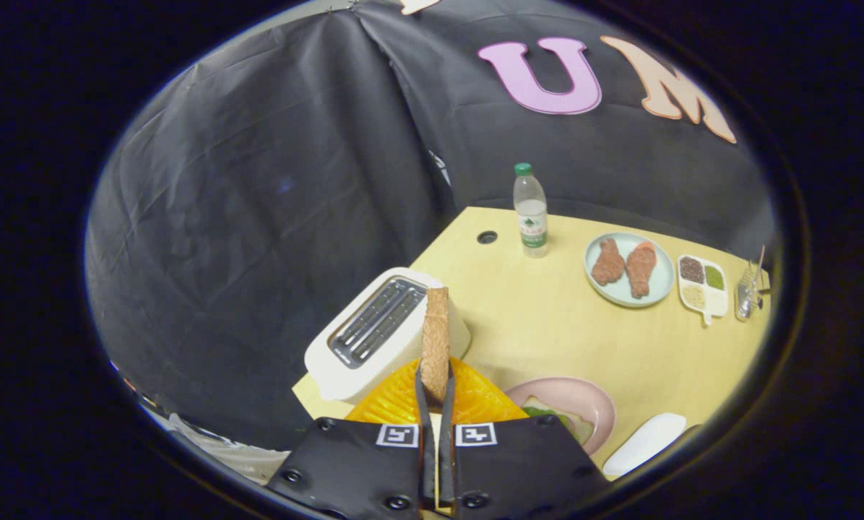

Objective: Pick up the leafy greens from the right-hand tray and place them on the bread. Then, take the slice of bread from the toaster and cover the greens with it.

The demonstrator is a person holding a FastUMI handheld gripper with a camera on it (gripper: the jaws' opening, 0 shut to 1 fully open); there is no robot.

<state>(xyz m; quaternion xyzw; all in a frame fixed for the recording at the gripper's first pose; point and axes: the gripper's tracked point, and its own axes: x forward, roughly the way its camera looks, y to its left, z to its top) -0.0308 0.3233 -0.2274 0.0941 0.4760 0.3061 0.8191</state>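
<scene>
In the gripper view the hand-held gripper has its two fingers drawn close together, both pressing the lower end of a brown toasted slice of bread. The slice stands edge-on to the camera, its long axis upright, top end pointing up and away from the fingers — lifted clear of the white two-slot toaster, which sits just to its left on the pale yellow table. Behind the fingers lies a ridged orange plate. To their right a pink round plate holds a pale slice of bread with leafy greens on it. Further off stand a clear plastic bottle with a green cap and a light blue plate bearing two brown meat pieces.
</scene>
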